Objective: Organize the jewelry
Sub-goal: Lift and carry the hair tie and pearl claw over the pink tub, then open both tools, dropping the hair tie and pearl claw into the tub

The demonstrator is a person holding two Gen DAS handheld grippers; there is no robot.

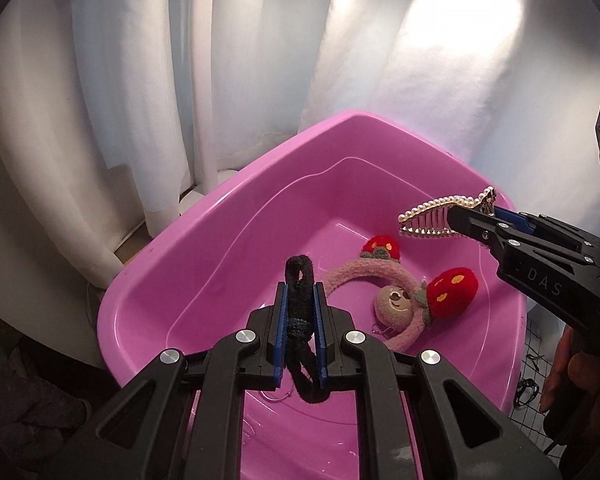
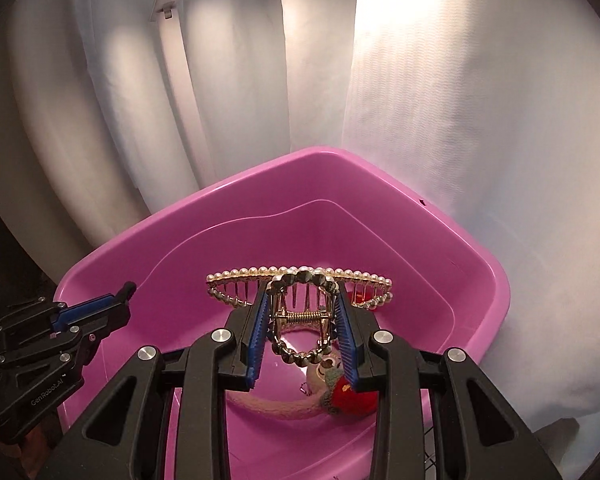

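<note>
White curtains (image 2: 440,100) are hanging in folds across the whole upper half of both views, glowing with light, and a pink plastic tub (image 1: 203,240) is sitting at lower centre; it is looking like a curtained-off home or recording corner.

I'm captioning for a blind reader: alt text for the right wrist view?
The right gripper holds a pearl hair claw over a pink tub with a plush headband inside. The left gripper reaches in from the left.
</note>
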